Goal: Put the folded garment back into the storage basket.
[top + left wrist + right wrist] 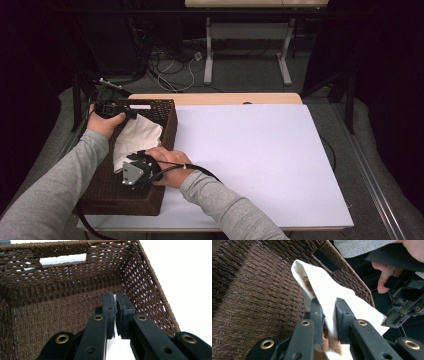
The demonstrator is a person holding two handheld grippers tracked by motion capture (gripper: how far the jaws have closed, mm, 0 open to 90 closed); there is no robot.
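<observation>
Behind, white table (260, 160) meets cable-strewn grey floor (240, 70).

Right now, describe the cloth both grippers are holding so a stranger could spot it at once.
Start at the white table; at its left edge sits a brown woven basket. Inside it lies the cloth, pinched by the left gripper and right gripper. It is the one soft, cream-white thing there, tan on its underside.

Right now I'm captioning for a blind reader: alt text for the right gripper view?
The right gripper pinches a white cloth with a brown inner side, inside a brown woven basket. At upper right, a hand holds the left gripper.
</observation>
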